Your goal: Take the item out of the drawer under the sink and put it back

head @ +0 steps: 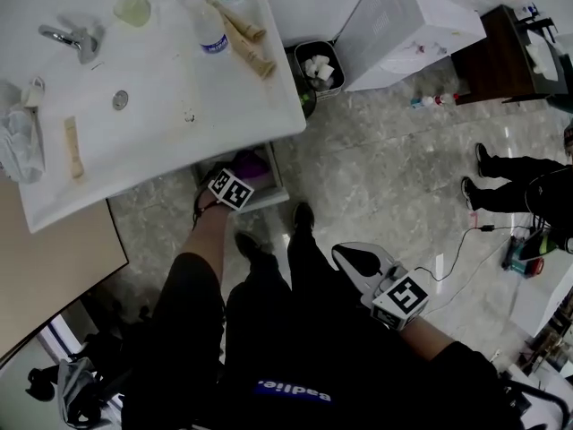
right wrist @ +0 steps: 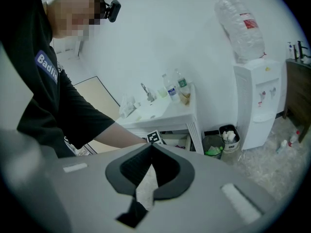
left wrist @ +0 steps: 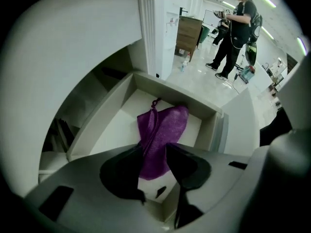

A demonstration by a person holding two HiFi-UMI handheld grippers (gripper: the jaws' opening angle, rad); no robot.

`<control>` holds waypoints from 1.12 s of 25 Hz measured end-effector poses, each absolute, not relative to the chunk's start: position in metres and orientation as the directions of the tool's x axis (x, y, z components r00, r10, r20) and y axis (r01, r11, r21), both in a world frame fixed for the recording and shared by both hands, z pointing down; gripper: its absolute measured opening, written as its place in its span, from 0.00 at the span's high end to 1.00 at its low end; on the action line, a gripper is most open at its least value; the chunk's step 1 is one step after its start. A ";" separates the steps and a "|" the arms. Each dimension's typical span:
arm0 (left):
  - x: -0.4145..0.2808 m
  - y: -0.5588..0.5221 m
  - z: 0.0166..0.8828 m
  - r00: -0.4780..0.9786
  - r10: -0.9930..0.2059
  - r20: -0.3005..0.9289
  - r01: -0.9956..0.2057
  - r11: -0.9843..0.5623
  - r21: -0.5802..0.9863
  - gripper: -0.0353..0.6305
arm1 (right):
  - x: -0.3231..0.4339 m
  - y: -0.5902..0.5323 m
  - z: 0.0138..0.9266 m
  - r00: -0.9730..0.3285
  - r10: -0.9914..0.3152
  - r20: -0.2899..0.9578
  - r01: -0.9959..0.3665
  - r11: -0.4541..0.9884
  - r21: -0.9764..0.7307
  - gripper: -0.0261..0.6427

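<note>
The drawer (head: 269, 179) under the white sink counter (head: 161, 106) stands pulled out. A purple drawstring pouch (left wrist: 163, 127) lies on its pale bottom; in the head view a bit of the pouch (head: 252, 163) shows beside the left gripper's marker cube (head: 231, 188). My left gripper (left wrist: 154, 147) points steeply down into the drawer (left wrist: 121, 120), open, with the pouch's near end in the gap between its black fingers (left wrist: 121, 171). My right gripper (head: 346, 254) hangs low over the floor by the person's legs, shut and empty; its fingertips (right wrist: 151, 144) meet.
On the counter are bottles (head: 211, 30), a faucet (head: 73, 39) and a crumpled cloth (head: 20, 133). A small bin (head: 318, 68) and a water dispenser (head: 403, 21) stand to its right. Another person (left wrist: 238, 30) stands across the tiled floor; a cable (head: 461, 249) lies there.
</note>
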State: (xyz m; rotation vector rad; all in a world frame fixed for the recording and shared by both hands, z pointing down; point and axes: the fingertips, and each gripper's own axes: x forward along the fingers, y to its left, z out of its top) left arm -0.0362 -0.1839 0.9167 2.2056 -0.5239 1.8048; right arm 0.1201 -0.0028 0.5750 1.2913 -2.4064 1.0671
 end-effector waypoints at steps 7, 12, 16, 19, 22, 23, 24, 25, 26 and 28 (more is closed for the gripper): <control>-0.036 -0.178 0.855 0.272 -0.187 0.944 -0.488 -0.872 -0.032 0.75 | 0.107 -0.003 0.552 -0.612 -0.660 0.437 -0.775 0.387 -0.500 0.96; -0.047 -0.155 0.814 0.309 -0.205 0.929 -0.489 -0.872 -0.029 0.75 | 0.098 -0.004 0.531 -0.620 -0.674 0.402 -0.769 0.419 -0.483 0.96; -0.057 -0.132 0.778 0.369 -0.209 0.905 -0.528 -0.849 0.019 0.75 | 0.084 -0.013 0.512 -0.631 -0.687 0.361 -0.760 0.454 -0.465 0.96; -0.058 -0.115 0.746 0.436 -0.215 0.874 -0.550 -0.832 0.070 0.75 | 0.076 -0.023 0.503 -0.639 -0.685 0.351 -0.755 0.470 -0.458 0.96; -0.056 -0.094 0.708 0.501 -0.233 0.834 -0.574 -0.810 0.118 0.75 | 0.066 -0.025 0.495 -0.654 -0.672 0.347 -0.746 0.494 -0.447 0.96; -0.055 -0.087 0.694 0.526 -0.242 0.815 -0.582 -0.802 0.137 0.75 | 0.062 -0.024 0.492 -0.658 -0.669 0.345 -0.743 0.502 -0.443 0.96; -0.053 -0.081 0.680 0.553 -0.254 0.793 -0.588 -0.793 0.157 0.75 | 0.059 -0.024 0.490 -0.662 -0.666 0.344 -0.740 0.510 -0.439 0.96; -0.052 -0.077 0.666 0.581 -0.266 0.769 -0.593 -0.786 0.176 0.75 | 0.055 -0.024 0.487 -0.666 -0.663 0.342 -0.737 0.517 -0.434 0.96; -0.051 -0.073 0.652 0.608 -0.276 0.744 -0.594 -0.781 0.195 0.75 | 0.051 -0.025 0.485 -0.670 -0.659 0.341 -0.735 0.526 -0.428 0.96; -0.049 -0.066 0.624 0.654 -0.292 0.698 -0.586 -0.779 0.223 0.76 | 0.043 -0.027 0.483 -0.678 -0.649 0.345 -0.731 0.542 -0.415 0.96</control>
